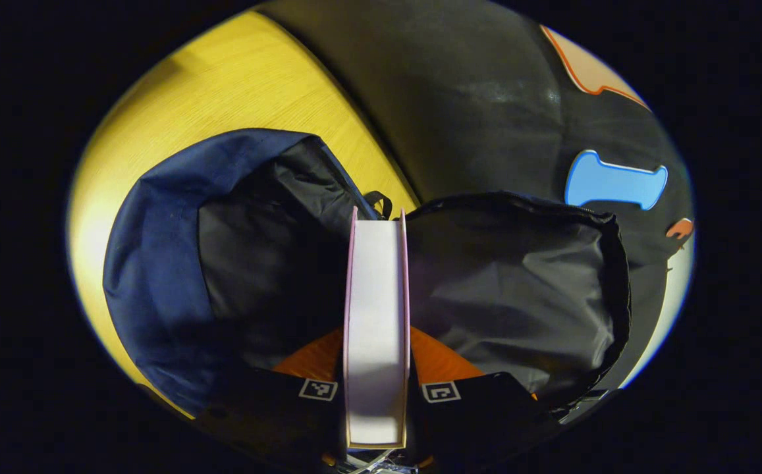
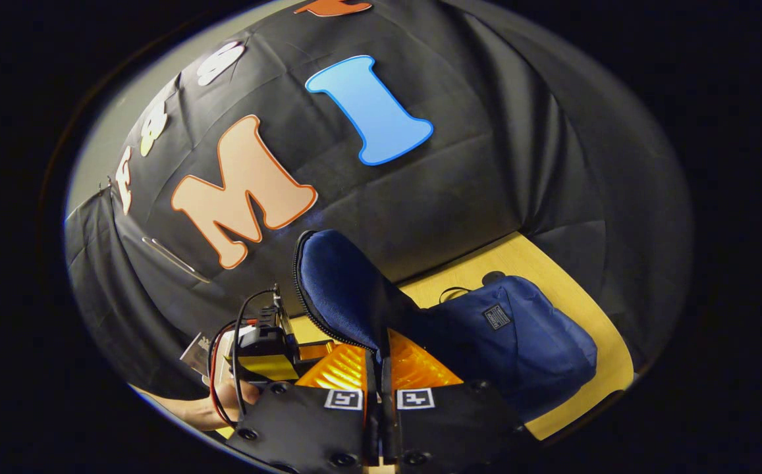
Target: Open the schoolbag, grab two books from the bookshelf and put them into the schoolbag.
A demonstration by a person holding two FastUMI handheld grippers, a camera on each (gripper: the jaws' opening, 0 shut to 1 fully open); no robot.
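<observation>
In the left gripper view my left gripper (image 1: pixel 377 368) is shut on a book (image 1: pixel 377 309) with a pink cover, seen edge-on with its white page block toward me. The book points into the open mouth of the navy schoolbag (image 1: pixel 157 263), over its dark grey lining (image 1: pixel 506 296). In the right gripper view my right gripper (image 2: pixel 379 368) is shut on the zippered edge of the bag's raised flap (image 2: pixel 341 289) and holds it up. The rest of the schoolbag (image 2: pixel 512 342) lies on the yellow table. The left gripper's body (image 2: pixel 265 345) and the hand holding it sit just left of the flap.
The yellow wooden table (image 1: pixel 222 85) runs under and around the bag, with its edge (image 2: pixel 591 408) close to the bag's front. The black cloth wall (image 2: pixel 473 164) stands right behind the bag.
</observation>
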